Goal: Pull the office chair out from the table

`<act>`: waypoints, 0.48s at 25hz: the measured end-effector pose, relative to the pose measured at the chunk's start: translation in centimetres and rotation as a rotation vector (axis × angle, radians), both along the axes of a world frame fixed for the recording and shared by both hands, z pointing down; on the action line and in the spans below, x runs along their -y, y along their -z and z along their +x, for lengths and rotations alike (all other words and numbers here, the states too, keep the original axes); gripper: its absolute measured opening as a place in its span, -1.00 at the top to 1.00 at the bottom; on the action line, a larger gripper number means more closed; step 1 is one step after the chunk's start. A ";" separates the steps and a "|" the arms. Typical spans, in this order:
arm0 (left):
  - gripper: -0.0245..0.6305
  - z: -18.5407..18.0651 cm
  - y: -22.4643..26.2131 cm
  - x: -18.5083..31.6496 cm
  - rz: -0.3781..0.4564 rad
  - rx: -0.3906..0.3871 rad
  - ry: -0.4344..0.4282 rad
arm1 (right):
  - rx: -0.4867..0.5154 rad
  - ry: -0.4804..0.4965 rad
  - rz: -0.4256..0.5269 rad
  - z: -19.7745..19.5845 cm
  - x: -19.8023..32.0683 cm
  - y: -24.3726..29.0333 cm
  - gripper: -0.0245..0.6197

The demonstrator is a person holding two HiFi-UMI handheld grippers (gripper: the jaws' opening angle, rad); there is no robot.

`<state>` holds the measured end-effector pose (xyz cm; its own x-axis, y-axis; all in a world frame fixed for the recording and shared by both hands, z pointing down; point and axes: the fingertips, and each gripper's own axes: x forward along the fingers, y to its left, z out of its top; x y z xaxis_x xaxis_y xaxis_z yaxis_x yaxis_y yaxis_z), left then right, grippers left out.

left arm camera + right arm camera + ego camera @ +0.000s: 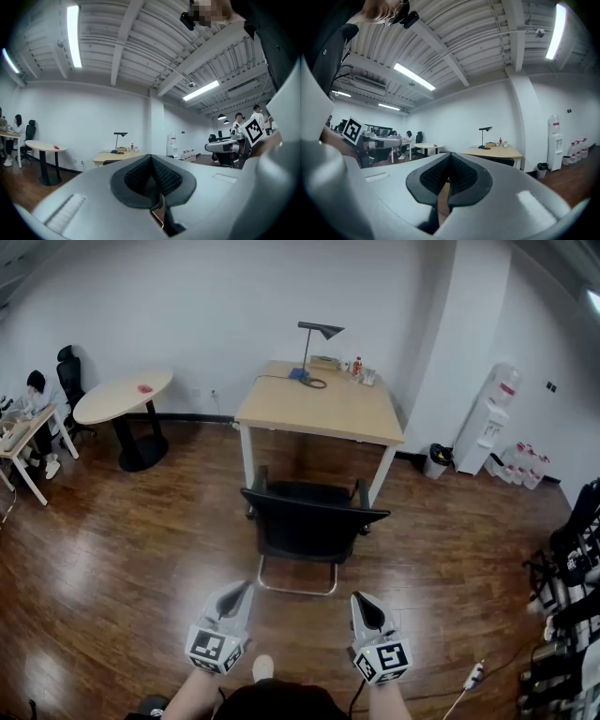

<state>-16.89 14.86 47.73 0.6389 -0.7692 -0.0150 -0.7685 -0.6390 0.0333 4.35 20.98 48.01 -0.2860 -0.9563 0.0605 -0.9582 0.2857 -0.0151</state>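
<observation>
Lower left of centre in the head view, the left hand-held gripper (244,592) points toward the office chair (309,521), its jaws pressed together on nothing. The chair stands mid-frame, drawn close up to the desk (319,409), with its backrest facing the person and well apart from both tools. Lower right of centre, the right hand-held gripper (361,601) is likewise closed and empty. This looks like the approach. The next move probably calls for opening the jaws and reaching the backrest's top edge. Only the head view shows the gap to the chair. The gripper views show the jaws meeting, and a seated person (408,137) far off.
</observation>
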 end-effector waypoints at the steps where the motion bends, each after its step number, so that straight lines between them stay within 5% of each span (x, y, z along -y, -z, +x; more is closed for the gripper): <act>1: 0.92 0.1 0.1 -0.3 0.001 0.001 0.003 | 0.002 0.004 0.002 0.1 -0.3 0.1 0.88; 12: 0.92 -1.2 0.7 -2.3 0.037 -0.016 0.061 | -0.023 0.073 0.066 -1.6 -0.8 1.3 0.89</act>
